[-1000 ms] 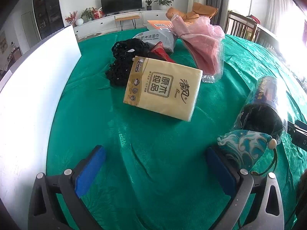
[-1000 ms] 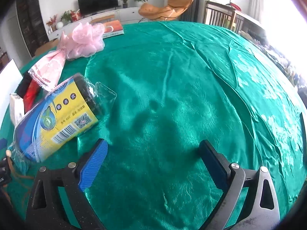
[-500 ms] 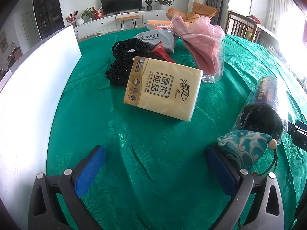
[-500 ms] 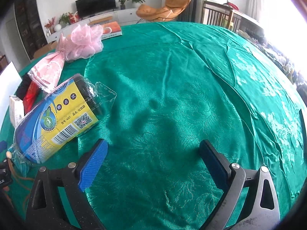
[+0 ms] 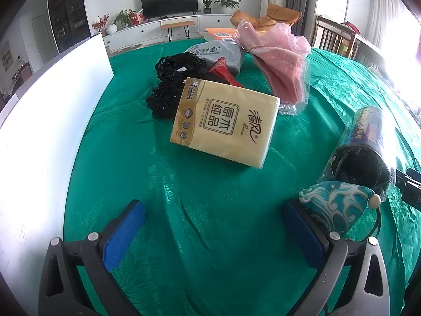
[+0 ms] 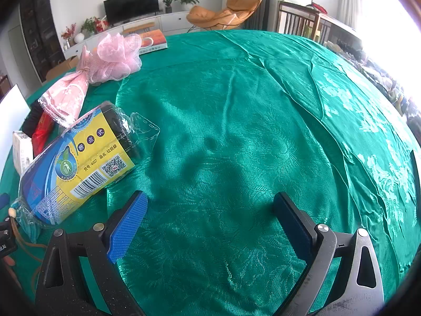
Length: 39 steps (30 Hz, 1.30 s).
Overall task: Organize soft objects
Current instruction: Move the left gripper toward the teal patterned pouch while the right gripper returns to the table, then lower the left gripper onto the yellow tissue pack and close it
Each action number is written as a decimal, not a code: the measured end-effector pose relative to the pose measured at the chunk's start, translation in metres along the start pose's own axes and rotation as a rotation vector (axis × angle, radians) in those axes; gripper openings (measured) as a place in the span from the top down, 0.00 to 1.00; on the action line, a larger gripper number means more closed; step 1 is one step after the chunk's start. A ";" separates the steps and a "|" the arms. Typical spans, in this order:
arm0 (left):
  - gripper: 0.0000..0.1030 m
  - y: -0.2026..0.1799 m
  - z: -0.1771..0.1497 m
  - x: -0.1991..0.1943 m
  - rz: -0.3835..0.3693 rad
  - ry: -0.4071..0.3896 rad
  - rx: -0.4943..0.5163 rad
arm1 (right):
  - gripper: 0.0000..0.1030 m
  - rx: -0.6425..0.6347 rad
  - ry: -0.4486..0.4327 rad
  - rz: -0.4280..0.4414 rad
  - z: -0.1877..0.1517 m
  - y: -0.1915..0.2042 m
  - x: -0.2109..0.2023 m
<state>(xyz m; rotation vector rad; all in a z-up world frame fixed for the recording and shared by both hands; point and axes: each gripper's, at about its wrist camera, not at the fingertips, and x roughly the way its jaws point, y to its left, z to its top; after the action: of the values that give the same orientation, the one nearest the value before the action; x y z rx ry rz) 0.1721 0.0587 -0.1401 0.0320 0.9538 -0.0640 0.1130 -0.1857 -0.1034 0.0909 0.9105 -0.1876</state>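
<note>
On the green tablecloth [image 5: 210, 197] lie a yellow tissue pack [image 5: 223, 123], a black mesh bundle [image 5: 171, 79], a red packet [image 5: 223, 72], a grey wet-wipes pack [image 5: 215, 52] and a pink wrapped towel with a bath puff [image 5: 279, 60]. A roll of black bin bags [image 5: 365, 144] lies at the right, with a teal patterned pouch [image 5: 334, 205] beside my left gripper's right finger. My left gripper [image 5: 213, 226] is open and empty. My right gripper [image 6: 210, 218] is open and empty over bare cloth, with the bin-bag roll [image 6: 79, 158] and the pink puff [image 6: 118, 55] to its left.
A white board [image 5: 39, 131] stands along the table's left edge. A book [image 6: 152, 43] lies at the far edge. Wooden chairs [image 6: 302, 23] stand beyond the table's right side. The other gripper's body [image 5: 407, 187] shows at the right edge.
The right wrist view has shifted slightly; the bin-bag roll sits a little higher and further right in it. The left gripper has not moved. Both stay open.
</note>
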 end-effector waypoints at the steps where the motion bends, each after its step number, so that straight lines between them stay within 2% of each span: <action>1: 0.00 0.000 0.000 0.000 0.000 0.000 0.000 | 0.05 0.000 0.000 0.000 0.000 0.000 0.000; 29: 0.00 0.001 0.001 0.000 -0.012 0.013 0.018 | 0.05 0.000 0.001 0.001 0.000 0.000 0.000; 30: 0.00 0.003 0.002 0.000 -0.017 0.026 0.025 | 0.05 0.000 0.001 0.001 0.000 0.000 0.000; 33: 0.00 0.023 0.000 -0.004 0.047 0.012 -0.017 | 0.05 0.000 0.001 0.001 0.000 0.000 0.000; 36: 0.00 0.043 -0.005 -0.007 -0.017 -0.007 -0.073 | 0.05 0.000 0.001 0.001 0.000 0.000 0.000; 39: 0.00 0.036 -0.006 -0.006 0.008 -0.001 -0.026 | 0.05 -0.001 0.001 0.001 0.000 0.000 0.000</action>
<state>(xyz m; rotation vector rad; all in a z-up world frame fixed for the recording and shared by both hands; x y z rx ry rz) 0.1661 0.0955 -0.1391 0.0116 0.9529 -0.0439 0.1128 -0.1856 -0.1033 0.0908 0.9113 -0.1868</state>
